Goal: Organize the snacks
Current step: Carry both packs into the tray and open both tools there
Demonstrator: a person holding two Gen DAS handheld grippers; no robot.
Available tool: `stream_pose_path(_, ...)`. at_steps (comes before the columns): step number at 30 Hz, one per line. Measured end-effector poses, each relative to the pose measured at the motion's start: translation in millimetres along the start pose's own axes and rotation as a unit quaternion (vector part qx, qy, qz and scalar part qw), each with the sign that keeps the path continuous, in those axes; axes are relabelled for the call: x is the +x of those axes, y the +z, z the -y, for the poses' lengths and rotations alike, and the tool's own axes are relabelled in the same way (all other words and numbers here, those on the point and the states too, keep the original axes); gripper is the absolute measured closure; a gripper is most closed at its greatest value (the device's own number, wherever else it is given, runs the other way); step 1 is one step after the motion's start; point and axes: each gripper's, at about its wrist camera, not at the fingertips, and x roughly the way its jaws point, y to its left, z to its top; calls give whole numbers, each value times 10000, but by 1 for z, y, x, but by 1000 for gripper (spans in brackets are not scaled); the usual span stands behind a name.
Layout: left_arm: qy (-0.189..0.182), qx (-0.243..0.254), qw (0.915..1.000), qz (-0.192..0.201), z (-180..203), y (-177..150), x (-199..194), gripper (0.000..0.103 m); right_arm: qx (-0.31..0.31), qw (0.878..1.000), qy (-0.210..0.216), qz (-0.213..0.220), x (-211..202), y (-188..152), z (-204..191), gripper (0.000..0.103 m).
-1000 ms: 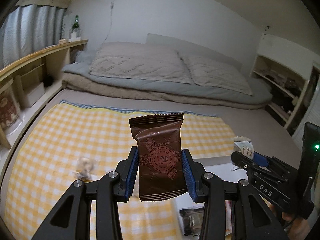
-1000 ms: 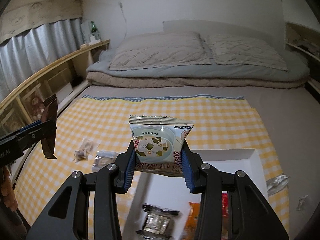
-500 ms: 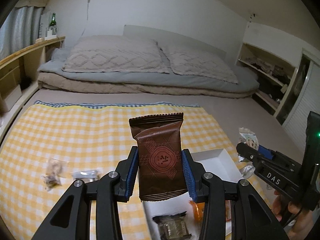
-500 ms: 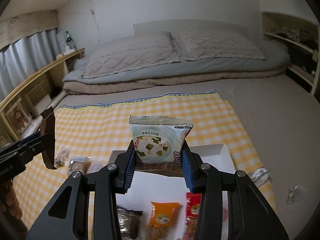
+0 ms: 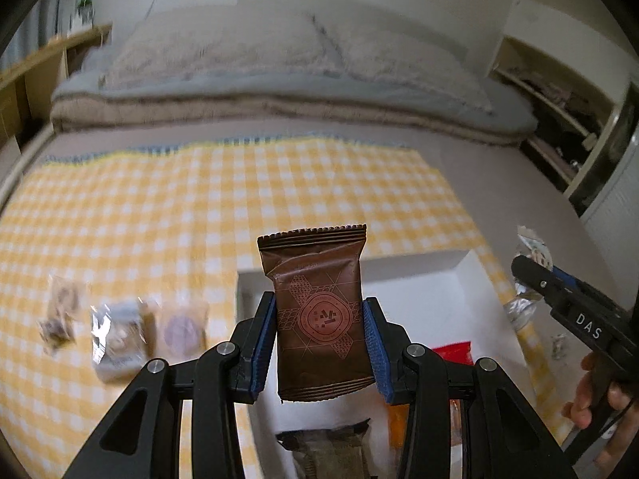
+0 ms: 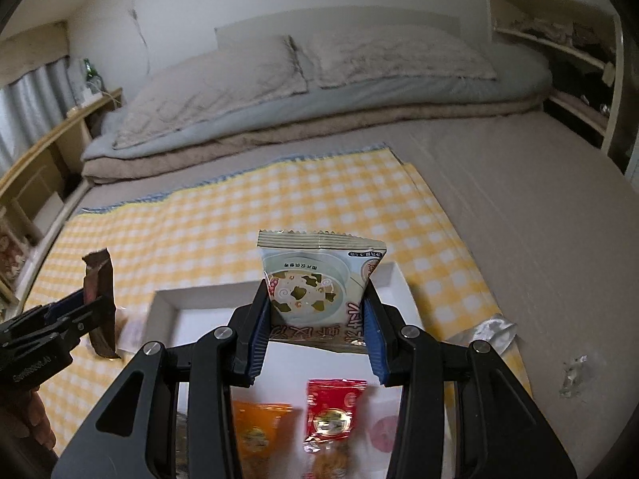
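Over the white tray (image 5: 419, 265) on the yellow checked cloth (image 5: 199, 207), I have both grippers tilted downward, each carrying a snack. My left gripper (image 5: 319, 343) has its jaws clenched on the sides of a brown packet (image 5: 319, 311), which stands upright above the tray's near-left part. My right gripper (image 6: 317, 319) has its jaws clamped on a pale soup packet (image 6: 315, 279) printed with a bowl, held over the middle of the tray. Below it in the tray lie an orange packet (image 6: 259, 431) and a red packet (image 6: 335, 407); a dark packet (image 5: 327, 451) lies nearer the left side. On the cloth left of the tray sit three small clear-wrapped snacks (image 5: 116, 331), too blurred for me to say what they are. A silvery wrapper (image 6: 487, 331) lies just beside the tray's right edge, at the border of the cloth, on the bed.
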Motion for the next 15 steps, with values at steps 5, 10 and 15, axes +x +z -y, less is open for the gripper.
stream_pose_path(5,91,-122,9989,-438,-6,13,44,62,-27,9992,-131,-374,29,-4,13,61)
stream_pose_path(10,92,-102,9975,-694,-7,19,76,62,-102,9976,-147,-664,51,-8,19,61)
stream_pose_path(15,0,-144,9977,-659,-8,25,92,54,-162,9959,-170,-869,68,-11,22,60)
